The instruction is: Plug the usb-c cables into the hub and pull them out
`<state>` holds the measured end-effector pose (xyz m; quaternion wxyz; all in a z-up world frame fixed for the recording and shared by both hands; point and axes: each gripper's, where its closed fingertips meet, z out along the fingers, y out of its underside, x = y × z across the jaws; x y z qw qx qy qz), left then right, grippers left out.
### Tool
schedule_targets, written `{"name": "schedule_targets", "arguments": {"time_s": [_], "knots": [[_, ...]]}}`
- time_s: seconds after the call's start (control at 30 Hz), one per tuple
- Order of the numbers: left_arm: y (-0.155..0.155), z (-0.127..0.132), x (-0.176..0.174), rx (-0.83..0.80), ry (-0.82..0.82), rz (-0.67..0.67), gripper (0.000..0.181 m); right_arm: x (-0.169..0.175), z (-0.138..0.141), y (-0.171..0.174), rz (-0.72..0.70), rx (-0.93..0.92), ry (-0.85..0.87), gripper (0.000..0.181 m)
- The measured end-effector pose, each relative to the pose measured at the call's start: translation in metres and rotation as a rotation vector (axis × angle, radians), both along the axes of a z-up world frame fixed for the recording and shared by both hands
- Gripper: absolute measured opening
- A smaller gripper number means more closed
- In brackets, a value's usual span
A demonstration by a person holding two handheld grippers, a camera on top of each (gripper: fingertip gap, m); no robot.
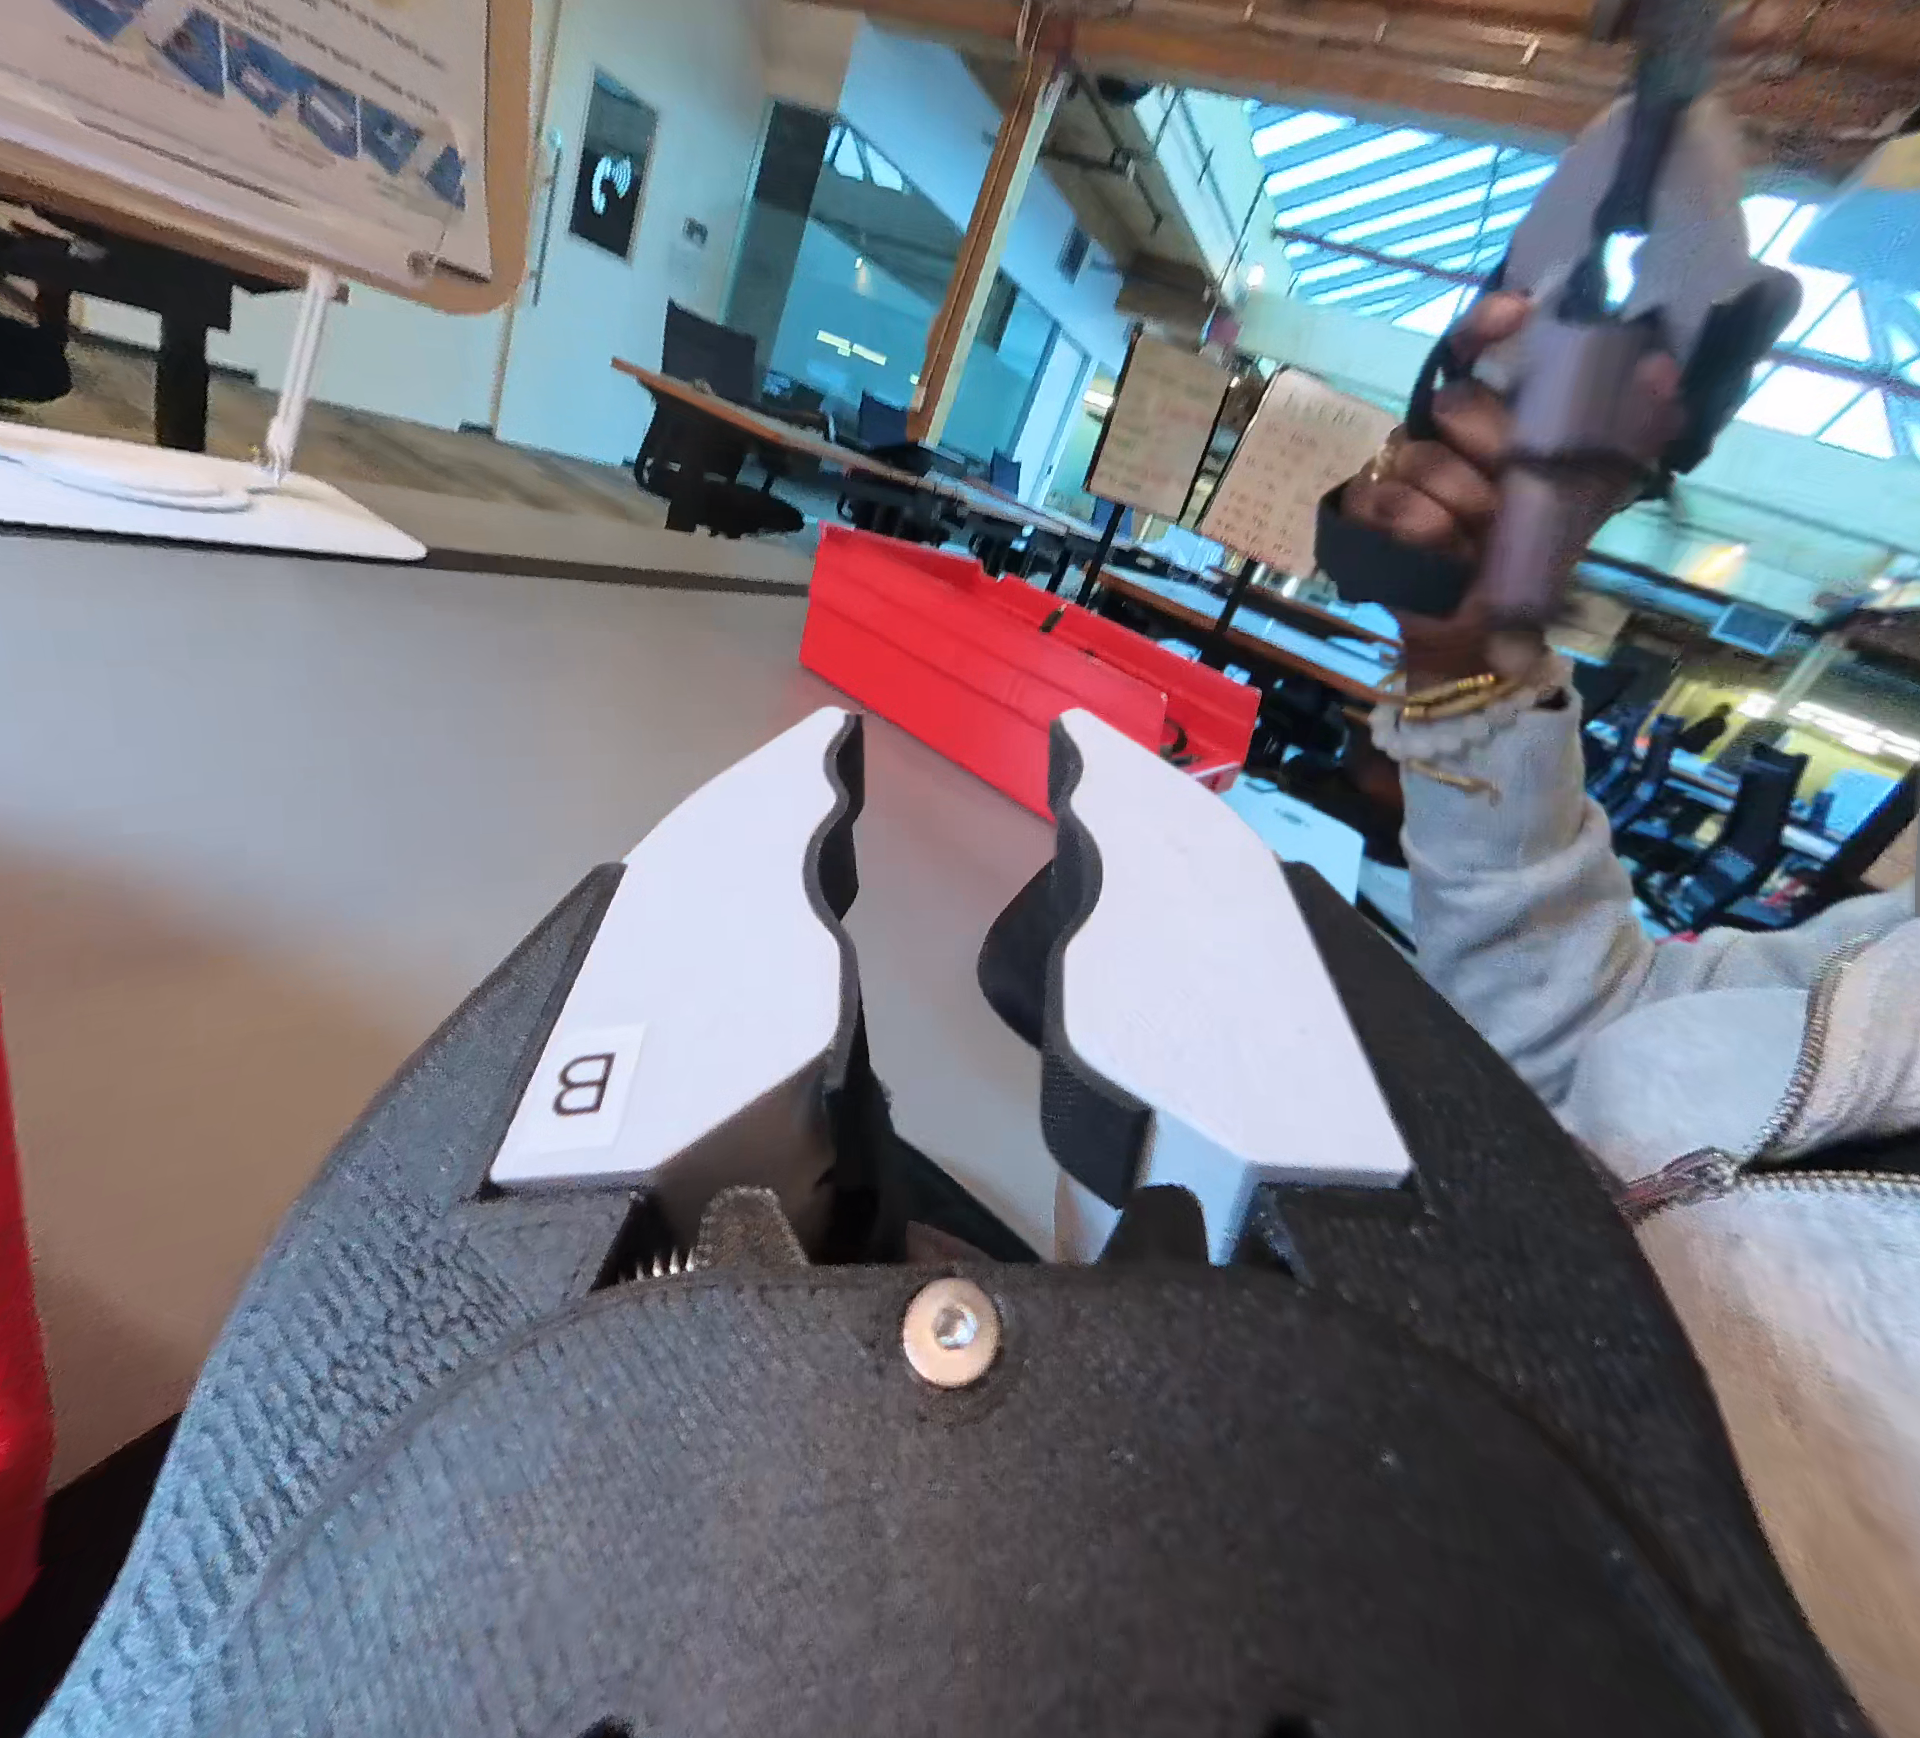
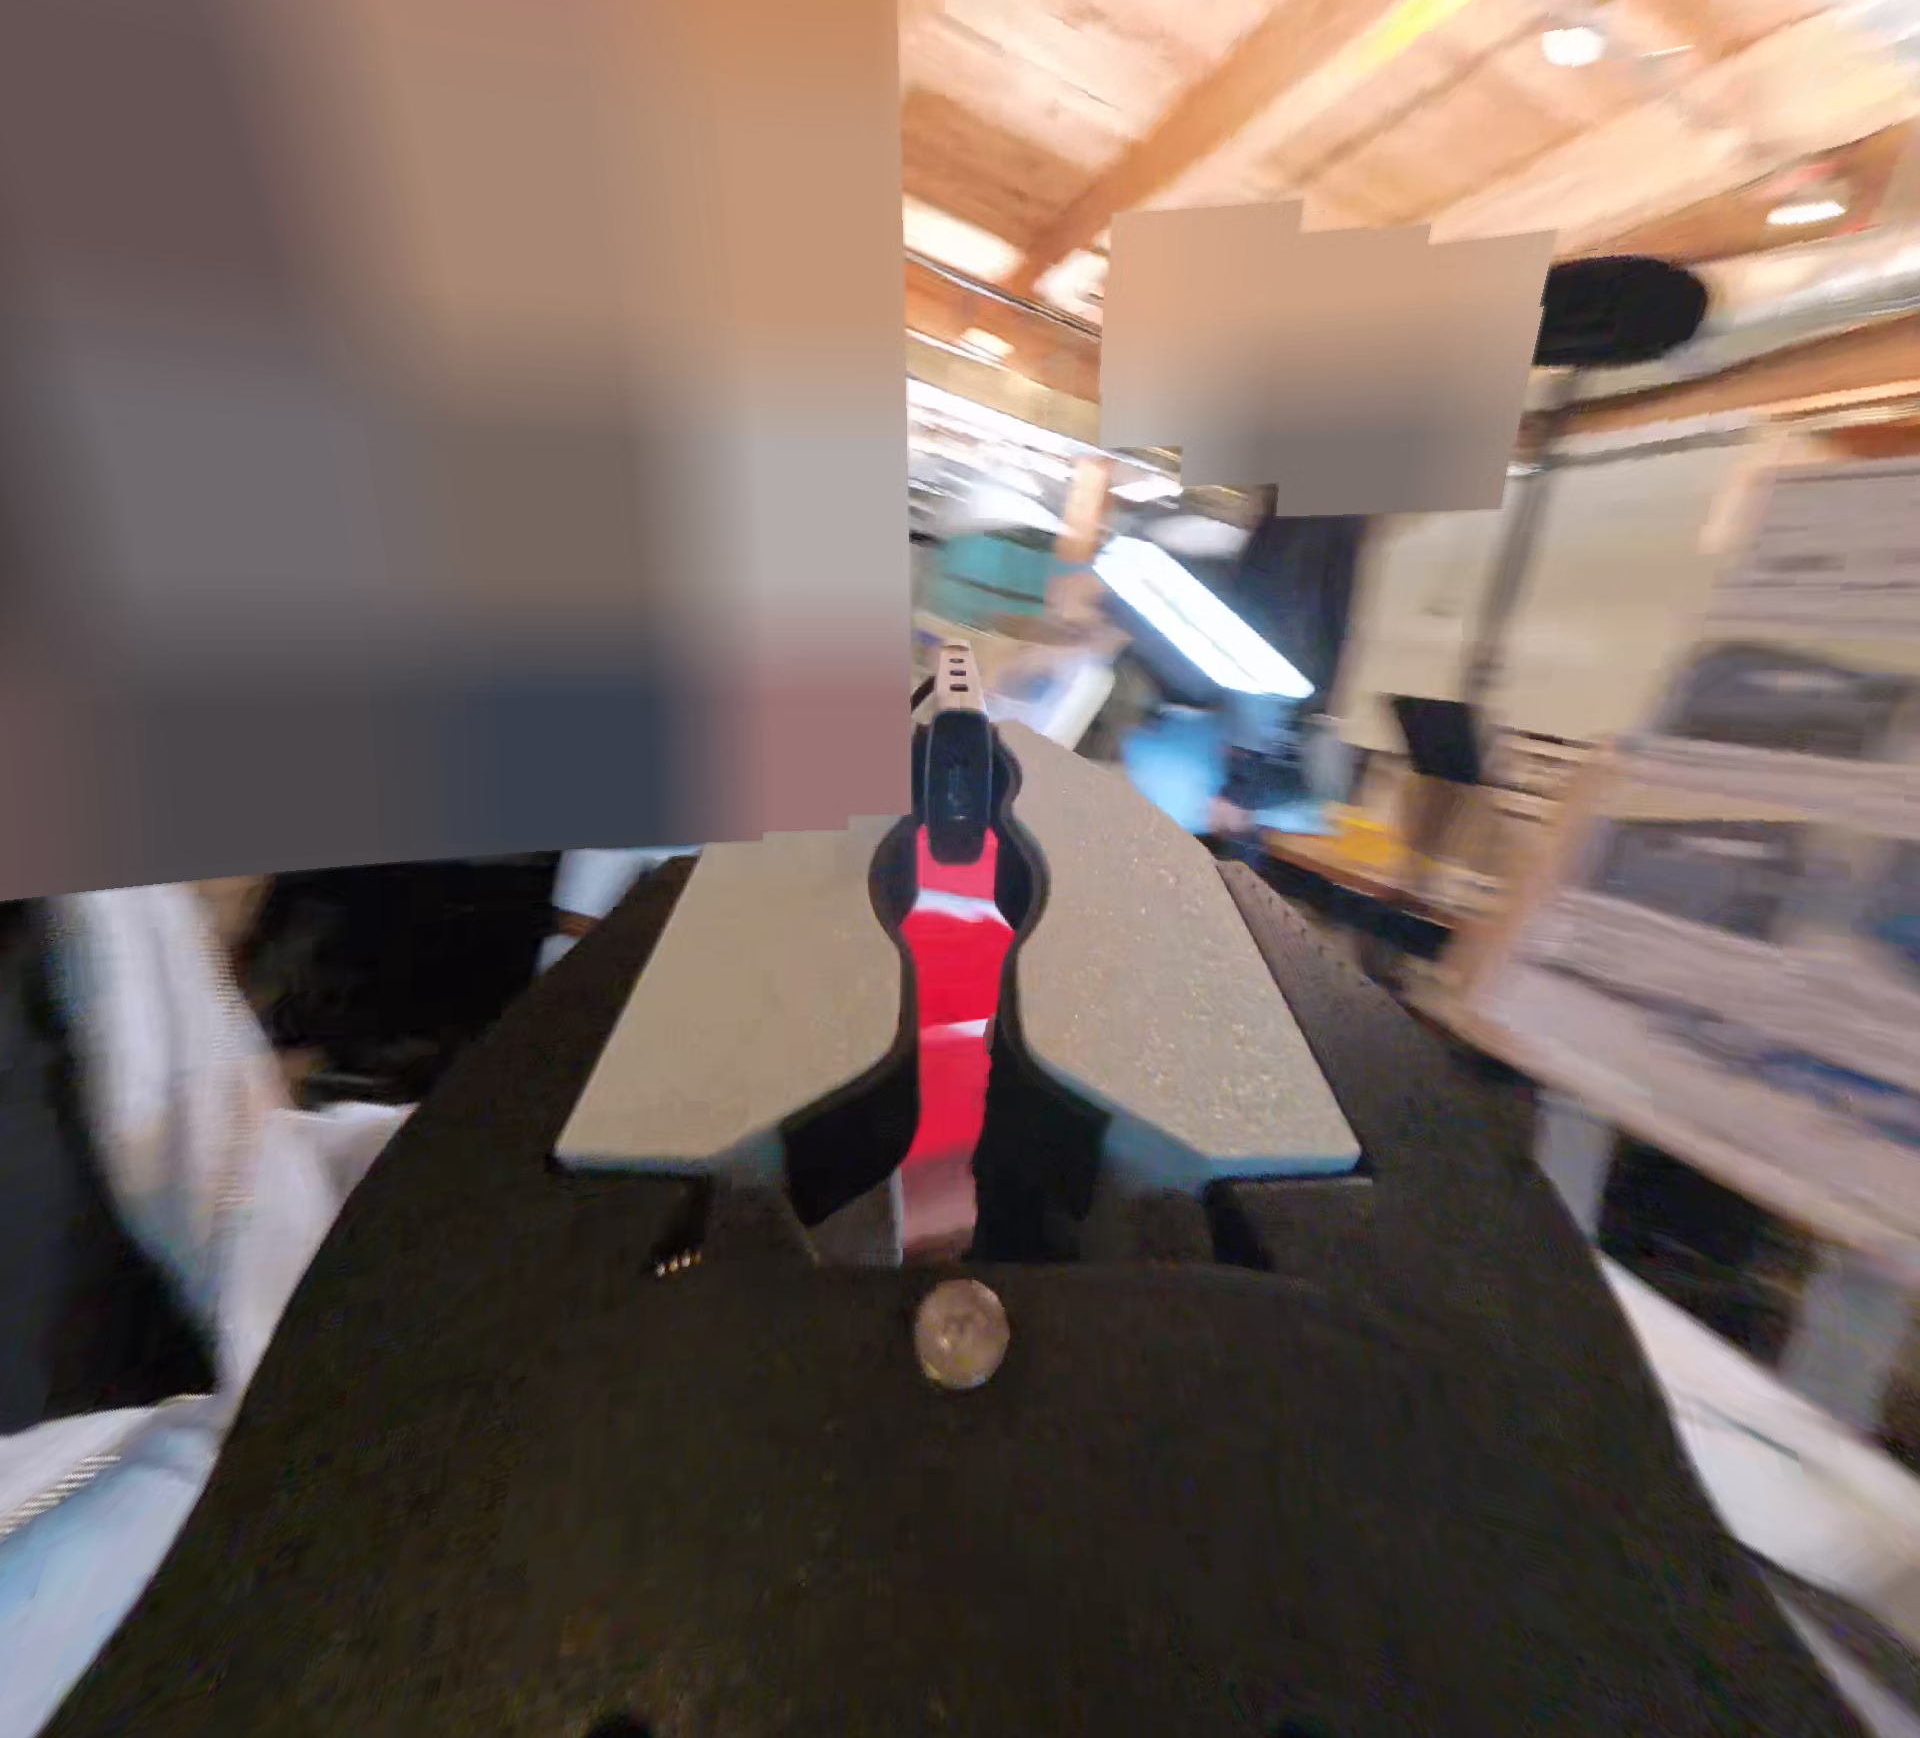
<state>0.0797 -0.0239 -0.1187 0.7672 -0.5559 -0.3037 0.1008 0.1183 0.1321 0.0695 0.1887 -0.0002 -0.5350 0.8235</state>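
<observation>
In the left wrist view my left gripper [image 1: 956,732] is open and empty, low over the grey table [image 1: 416,753]. A red tray [image 1: 997,660] lies just ahead of it, with a small black part [image 1: 1051,619] sticking up from it. A hand holds my right gripper [image 1: 1621,317] high at the upper right, blurred and pointing up. In the right wrist view my right gripper [image 2: 956,753] is shut on a slim black and silver piece [image 2: 956,789], which looks like the hub. Its slotted silver end [image 2: 957,678] sticks out past the fingertips. A red part [image 2: 951,961] shows between the fingers.
A sheet on a white stand [image 1: 239,26] is at the far left on a white base [image 1: 260,514]. A white box [image 1: 1294,831] sits right of the red tray. A grey sleeve [image 1: 1558,961] crosses at the right. Something red [image 1: 16,1273] is at the left edge. Tip to tip, the grippers are about 25 centimetres apart.
</observation>
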Motion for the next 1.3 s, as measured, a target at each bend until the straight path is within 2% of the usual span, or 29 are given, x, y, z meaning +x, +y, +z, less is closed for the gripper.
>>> {"name": "schedule_targets", "arguments": {"time_s": [0.13, 0.27, 0.43, 0.5, 0.67, 0.77, 0.9, 1.07, 1.1, 1.2, 1.23, 1.3], "knots": [[0.000, 0.005, 0.006, 0.012, 0.051, -0.013, 0.034, -0.048, 0.034, 0.083, -0.485, 0.180, -0.005, 0.009], [0.003, 0.003, 0.007, -0.012, 0.053, -0.021, 0.034, -0.102, 0.036, 0.168, -0.915, 0.376, -0.084, 0.008], [0.002, 0.003, 0.006, -0.003, 0.048, -0.022, 0.034, -0.169, -0.008, 0.220, -1.128, 0.619, -0.239, 0.009], [0.003, 0.003, 0.006, -0.005, 0.049, -0.023, 0.034, -0.194, -0.039, 0.222, -1.088, 0.683, -0.317, 0.009], [0.003, 0.002, 0.006, -0.007, 0.045, -0.026, 0.034, -0.237, -0.128, 0.211, -0.830, 0.714, -0.649, 0.009], [0.002, 0.003, 0.006, 0.000, 0.043, -0.027, 0.034, -0.258, -0.160, 0.212, -0.707, 0.619, -0.849, 0.009], [0.002, 0.002, 0.006, 0.002, 0.039, -0.028, 0.033, -0.270, -0.200, 0.219, -0.546, 0.616, -1.117, 0.009], [0.002, 0.002, 0.006, 0.000, 0.036, -0.029, 0.033, -0.282, -0.232, 0.241, -0.581, 0.672, -1.267, 0.013], [0.002, 0.002, 0.005, -0.001, 0.036, -0.029, 0.033, -0.283, -0.238, 0.248, -0.609, 0.692, -1.295, 0.019], [0.003, 0.002, 0.006, -0.005, 0.039, -0.029, 0.033, -0.284, -0.258, 0.282, -0.818, 0.897, -1.287, 0.038], [0.003, 0.002, 0.006, -0.005, 0.040, -0.028, 0.033, -0.284, -0.259, 0.287, -0.852, 0.928, -1.271, 0.041], [0.003, 0.002, 0.006, -0.005, 0.038, -0.028, 0.033, -0.278, -0.252, 0.287, -0.856, 0.939, -1.244, 0.062]]}}
